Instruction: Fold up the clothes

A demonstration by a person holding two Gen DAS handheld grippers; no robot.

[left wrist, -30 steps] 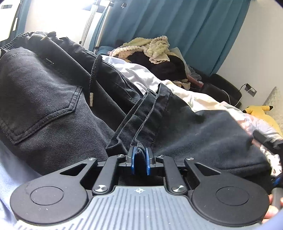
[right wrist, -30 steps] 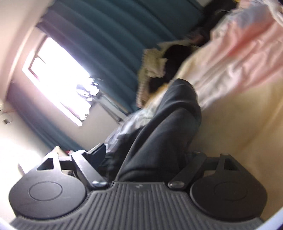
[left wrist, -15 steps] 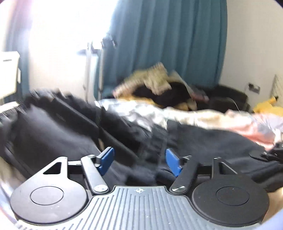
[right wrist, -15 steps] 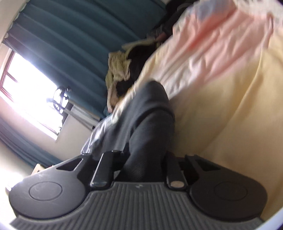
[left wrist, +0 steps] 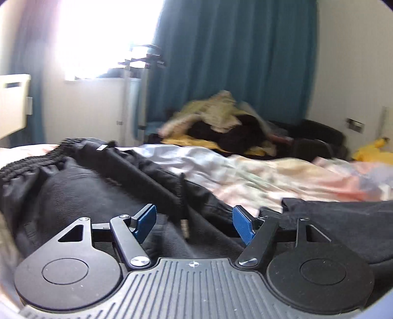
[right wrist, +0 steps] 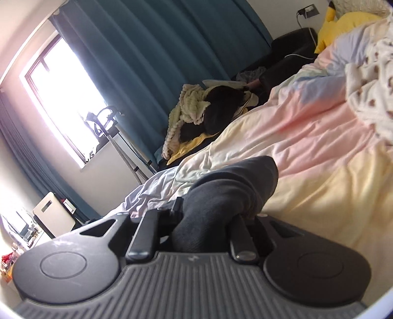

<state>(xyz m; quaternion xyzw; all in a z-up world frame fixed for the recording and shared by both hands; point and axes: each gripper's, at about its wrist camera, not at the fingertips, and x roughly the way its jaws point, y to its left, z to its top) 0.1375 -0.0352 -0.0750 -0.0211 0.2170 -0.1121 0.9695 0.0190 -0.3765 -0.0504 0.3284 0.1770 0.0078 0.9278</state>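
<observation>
Black denim trousers [left wrist: 98, 196] with an elastic waistband [left wrist: 29, 162] and a drawstring [left wrist: 183, 208] lie spread over the bed in the left wrist view. My left gripper [left wrist: 194, 218] hovers just above them, open, its blue pads [left wrist: 147, 218] wide apart and holding nothing. In the right wrist view, my right gripper [right wrist: 203, 216] is shut on a bunched fold of the trousers [right wrist: 233, 193]. That fold bulges out between the fingers and is lifted off the pastel duvet [right wrist: 319, 147].
A heap of cream, black and yellow clothes [left wrist: 221, 122] lies at the far side of the bed before a teal curtain [left wrist: 233, 61]. A yellow plush toy [right wrist: 343, 22] sits by the wall socket. A white unit [right wrist: 52, 216] stands under the bright window.
My left gripper let go of the trouser hem, opened wide and rose a little. My right gripper shut on the dark fabric and lifted it up from the duvet.
</observation>
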